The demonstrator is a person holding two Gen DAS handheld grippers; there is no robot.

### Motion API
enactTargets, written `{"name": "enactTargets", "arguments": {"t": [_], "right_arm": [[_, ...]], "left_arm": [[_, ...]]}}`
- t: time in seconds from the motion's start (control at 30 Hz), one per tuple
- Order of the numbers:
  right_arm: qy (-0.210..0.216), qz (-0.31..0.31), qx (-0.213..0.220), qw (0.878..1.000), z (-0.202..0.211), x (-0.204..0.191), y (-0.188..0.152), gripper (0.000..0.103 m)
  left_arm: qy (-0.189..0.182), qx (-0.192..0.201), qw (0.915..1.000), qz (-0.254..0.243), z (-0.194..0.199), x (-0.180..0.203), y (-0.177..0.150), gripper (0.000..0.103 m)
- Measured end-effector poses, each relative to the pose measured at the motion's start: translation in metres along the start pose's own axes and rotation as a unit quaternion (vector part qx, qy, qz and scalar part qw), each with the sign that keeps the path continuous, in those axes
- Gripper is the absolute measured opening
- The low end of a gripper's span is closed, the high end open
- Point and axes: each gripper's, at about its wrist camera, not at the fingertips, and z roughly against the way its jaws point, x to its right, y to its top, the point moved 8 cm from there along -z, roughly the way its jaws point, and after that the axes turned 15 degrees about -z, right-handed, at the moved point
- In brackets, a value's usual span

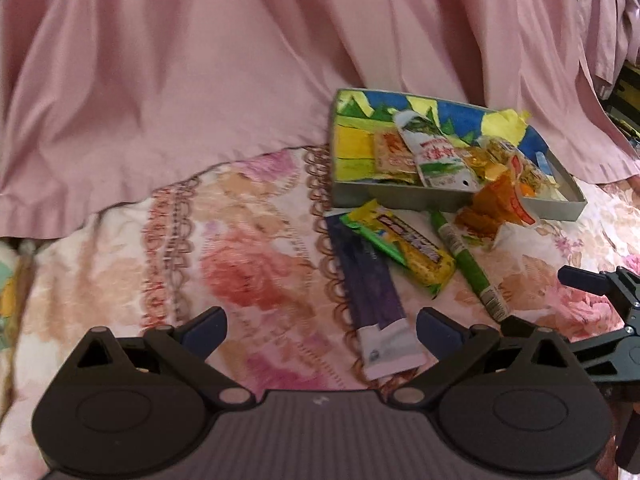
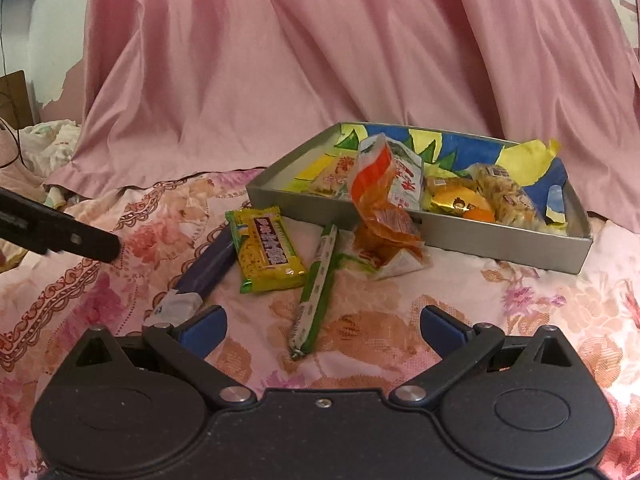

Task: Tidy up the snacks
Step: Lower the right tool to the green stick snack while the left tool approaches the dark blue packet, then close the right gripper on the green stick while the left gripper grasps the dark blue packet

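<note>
A grey tray (image 1: pixel 400 196) (image 2: pixel 500 242) with a blue, yellow and green lining holds several snack packets. In front of it on the flowered bedspread lie a yellow-green bar (image 1: pixel 404 246) (image 2: pixel 268 250), a purple packet (image 1: pixel 372 292) (image 2: pixel 210 270), a thin green stick (image 1: pixel 468 264) (image 2: pixel 316 288) and an orange packet (image 1: pixel 496 204) (image 2: pixel 384 216) that leans over the tray's front wall. My left gripper (image 1: pixel 320 330) is open and empty, just short of the purple packet. My right gripper (image 2: pixel 322 328) is open and empty, with the green stick's near end between its fingers.
Pink draped cloth (image 1: pixel 200 60) (image 2: pixel 360 40) rises behind the tray. The right gripper shows at the right edge of the left wrist view (image 1: pixel 600 304). A finger of the left gripper (image 2: pixel 60 232) shows at the left of the right wrist view.
</note>
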Motion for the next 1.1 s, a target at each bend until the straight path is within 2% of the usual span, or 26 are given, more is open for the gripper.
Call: {"name": "enactTargets", "arguments": {"t": [0.27, 0.5, 0.6, 0.7, 0.87, 1.0, 1.07, 1.1], "right_arm": [[-0.002, 0.030, -0.006, 1.000, -0.015, -0.004, -0.001, 0.102], [-0.003, 0.041, -0.012, 0.999, -0.030, -0.006, 0.001, 0.089], [-0.001, 0.040, -0.014, 0.999, -0.036, -0.007, 0.004, 0.087], [-0.003, 0.044, -0.022, 0.999, -0.042, -0.008, 0.004, 0.081], [-0.001, 0.036, -0.031, 0.999, -0.051, -0.008, 0.002, 0.072], [0.002, 0.033, -0.031, 0.999, -0.054, -0.009, 0.001, 0.062], [0.004, 0.031, -0.029, 0.999, -0.054, -0.009, 0.001, 0.057], [0.005, 0.030, -0.029, 0.999, -0.054, -0.009, 0.001, 0.052]], "left_arm": [[-0.007, 0.011, 0.9999, -0.002, -0.034, 0.012, 0.012, 0.103], [-0.010, 0.018, 0.9996, -0.019, -0.055, 0.018, 0.020, 0.103], [-0.016, 0.010, 0.9996, -0.021, -0.064, 0.021, 0.020, 0.102], [-0.024, 0.001, 0.9996, -0.015, -0.073, 0.023, 0.018, 0.097], [-0.035, -0.013, 0.9992, -0.017, -0.082, 0.028, 0.013, 0.080], [-0.045, -0.008, 0.9987, -0.022, -0.082, 0.029, 0.014, 0.069], [-0.050, -0.010, 0.9984, -0.024, -0.083, 0.029, 0.014, 0.059], [-0.051, -0.012, 0.9983, -0.023, -0.084, 0.029, 0.015, 0.057]]}}
